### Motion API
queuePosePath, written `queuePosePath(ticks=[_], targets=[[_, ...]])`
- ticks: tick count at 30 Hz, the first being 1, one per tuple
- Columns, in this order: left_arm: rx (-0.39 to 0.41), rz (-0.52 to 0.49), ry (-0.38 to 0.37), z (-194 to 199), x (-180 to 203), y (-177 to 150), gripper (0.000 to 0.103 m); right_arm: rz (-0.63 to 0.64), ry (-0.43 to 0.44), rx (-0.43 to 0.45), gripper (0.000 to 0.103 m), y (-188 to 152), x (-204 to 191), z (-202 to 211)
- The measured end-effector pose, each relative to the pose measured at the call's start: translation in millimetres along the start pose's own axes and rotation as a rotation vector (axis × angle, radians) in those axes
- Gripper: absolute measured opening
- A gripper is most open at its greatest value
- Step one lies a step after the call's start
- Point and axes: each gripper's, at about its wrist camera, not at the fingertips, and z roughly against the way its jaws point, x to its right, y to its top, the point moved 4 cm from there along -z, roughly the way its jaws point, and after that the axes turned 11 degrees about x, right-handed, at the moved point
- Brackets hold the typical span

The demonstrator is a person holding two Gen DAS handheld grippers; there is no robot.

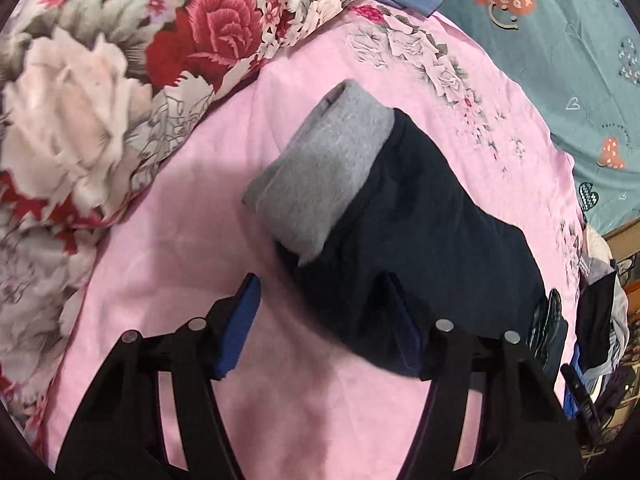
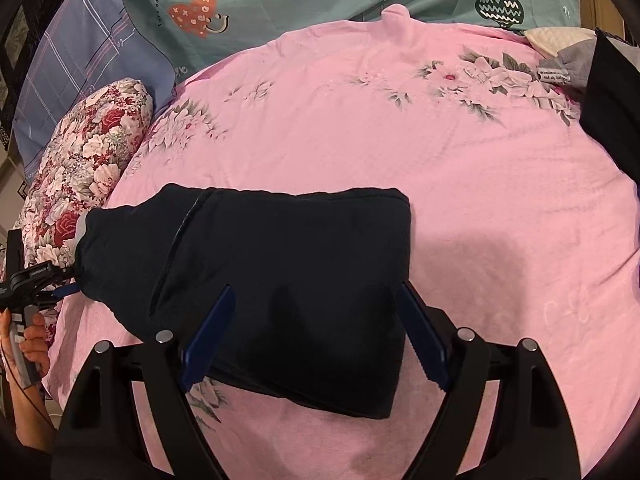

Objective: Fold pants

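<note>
Pants (image 2: 280, 272), dark and folded with grey lining showing at one end, lie on a pink sheet (image 2: 440, 140). Right gripper (image 2: 316, 332) hovers wide open above them, holding nothing; left gripper (image 1: 324, 320) stands half open at their edge, empty.

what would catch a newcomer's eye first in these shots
The dark folded pants lie mid-frame on the pink floral bedsheet, their grey lining turned out at one end. The right gripper straddles them with jaws open. A red-rose floral pillow sits at the sheet's left edge.
</note>
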Motion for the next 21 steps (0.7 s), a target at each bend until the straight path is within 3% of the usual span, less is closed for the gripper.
queuePosePath(ticks=[10,11,13,17,21], targets=[[0.023,-0.029,0.011,-31.0,10.0,31.1,0.057,-0.014,-0.022,-0.004,0.083,3.1,2.5,-7.9],[0.022,-0.029,0.018,-31.6,11.1,32.2,0.054,-0.011,-0.019,-0.005,0.083,3.3,0.8,-9.1],[0.02,-0.039,0.002,-30.8,17.4,31.6,0.033,-0.004,-0.018,-0.007,0.083,3.1,-2.3,-10.7],[0.049,-0.108,0.047,-16.6,31.4,29.6,0.028,0.002,-0.019,0.001,0.083,4.3,-3.8,-8.7],[0.088,-0.176,-0.011,9.4,60.5,29.5,0.027,-0.017,-0.009,0.029,0.083,4.8,3.6,2.4]])
